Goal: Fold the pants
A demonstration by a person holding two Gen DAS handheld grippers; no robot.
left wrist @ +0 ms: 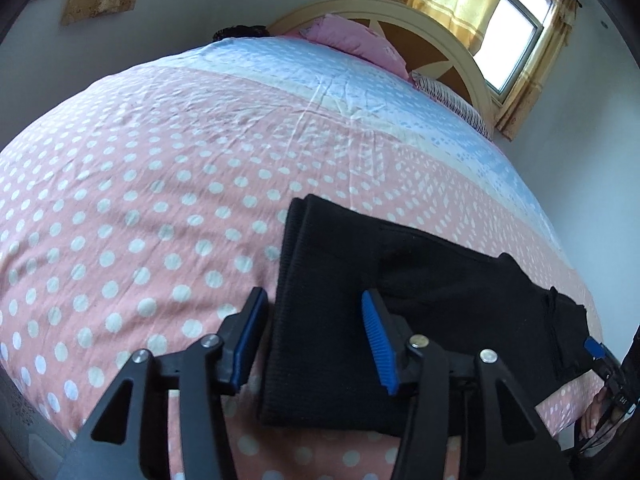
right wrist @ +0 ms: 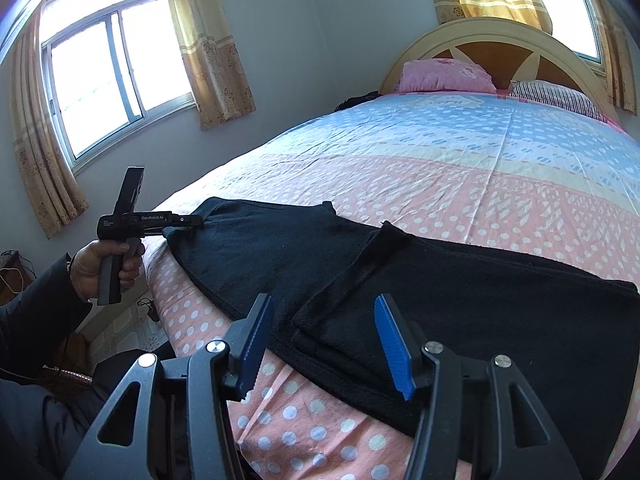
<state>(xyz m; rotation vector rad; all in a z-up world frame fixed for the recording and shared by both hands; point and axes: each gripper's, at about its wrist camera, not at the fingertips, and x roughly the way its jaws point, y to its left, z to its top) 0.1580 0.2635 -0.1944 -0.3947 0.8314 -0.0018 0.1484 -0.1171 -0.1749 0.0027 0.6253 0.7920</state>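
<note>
Black pants (left wrist: 400, 280) lie flat across the near edge of the bed, one end by each gripper. In the left wrist view my left gripper (left wrist: 316, 340) stands open around one end; its left pad (left wrist: 252, 336) is just off the cloth's edge and its right pad (left wrist: 378, 344) is above the fabric. Seen from the right wrist, the left gripper (right wrist: 180, 227) sits at the far corner of the pants (right wrist: 260, 256). My right gripper (right wrist: 324, 344) is open over the corner of a folded-over layer (right wrist: 460, 288), its pads not pressing. A blue pad of the right gripper (left wrist: 596, 348) shows at the edge.
The bed sheet (left wrist: 160, 184) is pink with white dots near me and blue farther off. A pink pillow (right wrist: 444, 74) and a striped pillow (right wrist: 556, 98) lean on the headboard (right wrist: 492, 32). Curtained windows (right wrist: 108, 76) flank the bed. A person's hand (right wrist: 96, 264) holds the left gripper's handle.
</note>
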